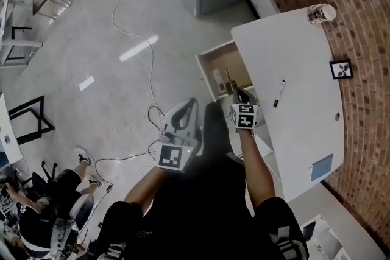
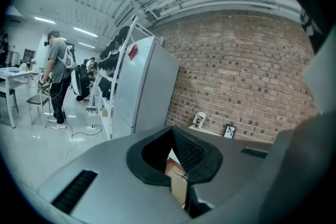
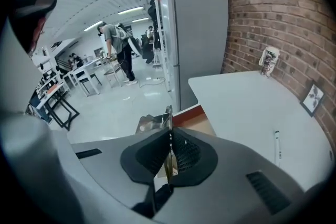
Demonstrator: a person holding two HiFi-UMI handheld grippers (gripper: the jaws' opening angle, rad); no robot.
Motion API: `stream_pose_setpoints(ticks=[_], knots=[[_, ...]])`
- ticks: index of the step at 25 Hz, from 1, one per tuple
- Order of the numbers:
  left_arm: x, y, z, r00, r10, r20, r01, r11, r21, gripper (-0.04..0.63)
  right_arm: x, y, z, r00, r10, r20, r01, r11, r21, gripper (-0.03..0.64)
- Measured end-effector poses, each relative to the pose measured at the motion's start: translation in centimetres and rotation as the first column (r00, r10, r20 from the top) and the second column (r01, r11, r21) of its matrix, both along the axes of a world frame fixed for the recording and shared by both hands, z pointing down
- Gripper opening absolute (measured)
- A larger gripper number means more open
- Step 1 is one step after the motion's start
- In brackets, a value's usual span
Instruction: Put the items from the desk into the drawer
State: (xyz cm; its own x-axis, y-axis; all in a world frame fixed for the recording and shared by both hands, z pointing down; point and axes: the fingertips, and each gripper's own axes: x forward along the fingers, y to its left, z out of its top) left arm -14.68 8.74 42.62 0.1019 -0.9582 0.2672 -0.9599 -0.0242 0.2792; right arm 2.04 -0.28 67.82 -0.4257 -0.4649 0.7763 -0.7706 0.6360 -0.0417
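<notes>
Left gripper [image 2: 172, 131] hangs clenched and empty near the open drawer [image 1: 222, 64], while the right gripper [image 3: 169, 134] is clamped on a thin flat item [image 3: 168, 113] right over it, maybe a card, it's edge-on so hard to say. Left on the desk [image 1: 292, 52]: pen [image 1: 279, 93], cup [image 1: 321, 13], small picture frame [image 1: 340, 69], blue card [image 1: 322, 167]. Nothing blocks the drawer, so I'd call it early days
</notes>
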Motion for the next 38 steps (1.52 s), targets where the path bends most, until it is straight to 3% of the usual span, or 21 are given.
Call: stream_pose_setpoints(ticks=[8,14,19,32,38], knots=[[0.6,-5.7,3.9,1.000,-0.010,-0.001,0.010,0.998,-0.058,-0.003,-0.2,-2.8,9.3,0.998,0.002,-0.055,-0.008,0.994,-0.108,0.006],[0.5,-7.7,7.5,0.999,-0.033,0.000,0.033,0.996,-0.080,-0.003,-0.9,-3.6,17.2,0.997,-0.007,-0.077,-0.006,0.985,-0.172,0.006],[0.8,-8.3,11.2,0.999,-0.031,-0.015,0.028,0.989,-0.147,-0.003,-1.2,-4.1,21.6,0.996,-0.013,-0.091,-0.006,0.980,-0.200,0.006],[0.2,-8.9,15.2,0.997,-0.069,-0.029,0.062,0.977,-0.203,-0.002,-1.2,-4.3,27.1,0.992,0.002,-0.126,-0.032,0.970,-0.240,0.006],[0.3,-8.7,15.8,0.997,-0.076,-0.032,0.067,0.973,-0.219,-0.002,-0.8,-2.9,27.9,0.981,-0.052,-0.185,-0.004,0.957,-0.291,0.008]])
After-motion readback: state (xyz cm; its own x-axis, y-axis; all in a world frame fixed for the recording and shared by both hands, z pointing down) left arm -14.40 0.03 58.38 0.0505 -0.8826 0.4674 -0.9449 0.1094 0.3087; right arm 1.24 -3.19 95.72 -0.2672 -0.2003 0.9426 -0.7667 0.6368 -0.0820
